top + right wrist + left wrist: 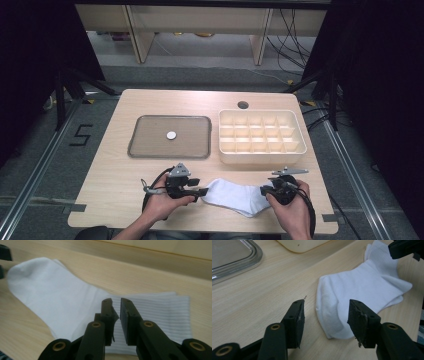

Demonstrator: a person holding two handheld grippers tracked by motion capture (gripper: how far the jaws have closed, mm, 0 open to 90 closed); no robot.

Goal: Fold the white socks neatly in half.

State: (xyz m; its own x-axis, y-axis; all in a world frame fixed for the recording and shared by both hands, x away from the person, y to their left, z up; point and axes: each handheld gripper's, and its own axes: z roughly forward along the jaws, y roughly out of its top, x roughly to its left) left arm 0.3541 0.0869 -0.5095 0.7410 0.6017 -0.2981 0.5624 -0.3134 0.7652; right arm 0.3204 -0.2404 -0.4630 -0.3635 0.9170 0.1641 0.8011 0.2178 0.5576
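Note:
A white sock (235, 196) lies flat near the table's front edge, between the two grippers. My left gripper (202, 191) is at its toe end. In the left gripper view the jaws stand wide open around the sock's rounded toe (337, 315), the left gripper (326, 303) low over the wood. My right gripper (263, 190) is at the ribbed cuff end. In the right gripper view its jaws are almost together, a thin slit between them, above the cuff (160, 307). The right gripper (116, 300) shows no fabric raised between its pads. The sock's foot (50, 295) stretches away to the left.
A grey tray (132, 145) with a small white disc (171, 135) sits at mid-table left. A cream box (260, 159) with several compartments stands to its right. A round hole (243, 105) is in the tabletop behind the box. Bare wood lies between tray and sock.

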